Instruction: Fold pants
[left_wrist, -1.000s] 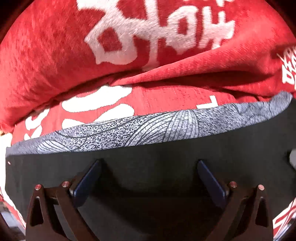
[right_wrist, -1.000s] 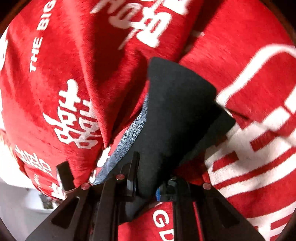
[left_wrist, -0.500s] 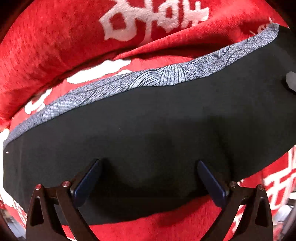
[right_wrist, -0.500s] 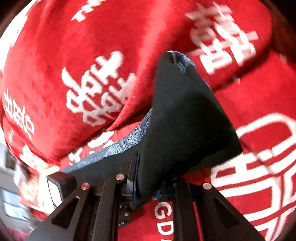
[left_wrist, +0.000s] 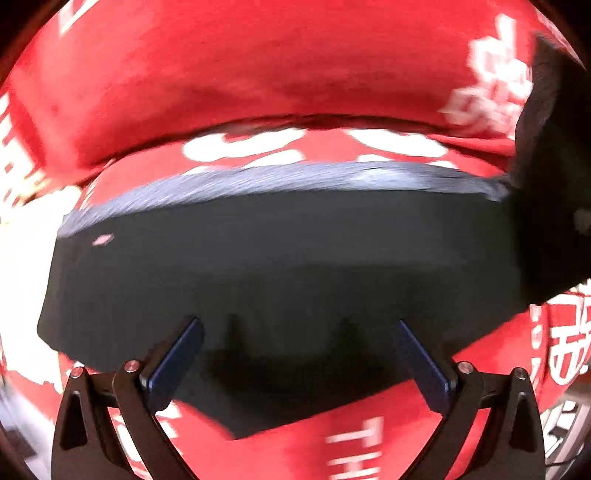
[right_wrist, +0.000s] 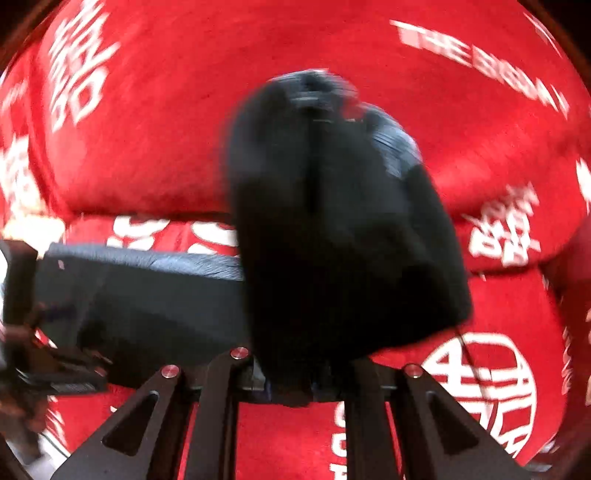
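Black pants (left_wrist: 280, 266) with a grey patterned waistband (left_wrist: 295, 177) lie flat on a red blanket (left_wrist: 258, 74). My left gripper (left_wrist: 299, 354) is open over their near edge, its blue pads (left_wrist: 177, 354) wide apart with nothing between them. At the right edge of the left wrist view, one end of the pants (left_wrist: 546, 184) rises off the blanket. My right gripper (right_wrist: 295, 384) is shut on that end, and the black cloth (right_wrist: 343, 240) bunches up in front of its camera, blurred. The flat part of the pants (right_wrist: 147, 302) stretches away to the left.
The red blanket (right_wrist: 166, 110) with white lettering covers the whole surface and bulges into a thick fold (left_wrist: 295, 96) behind the pants. A bright floor or edge (left_wrist: 22, 258) shows at the far left. A dark device (right_wrist: 22, 295), probably my left gripper, sits at the left edge of the right wrist view.
Both views shifted quickly and are blurred. The left gripper pulled back, so the pants' near edge and red blanket now show below it. The right gripper rolled and rose with the pants end.
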